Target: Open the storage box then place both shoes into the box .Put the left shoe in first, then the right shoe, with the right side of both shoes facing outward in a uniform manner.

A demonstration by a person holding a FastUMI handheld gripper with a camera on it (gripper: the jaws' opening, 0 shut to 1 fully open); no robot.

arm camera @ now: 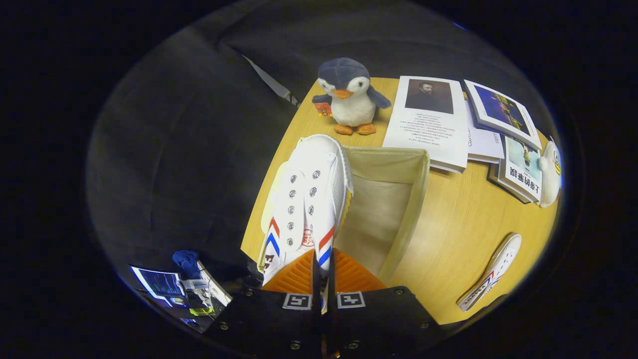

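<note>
2 white canvas shoes with red and blue stripes are seen: 1 shoe is pinched at its heel by the tongs above the open beige fabric storage box; the other lies on the wooden counter.

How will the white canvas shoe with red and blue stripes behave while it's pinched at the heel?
The white canvas shoe with red and blue stripes is probably light, being thin canvas. Held only at its heel by the tool, its long toe end juts over the beige fabric storage box, so it may droop or swivel. The soft canvas upper likely squashes under the grip.
</note>
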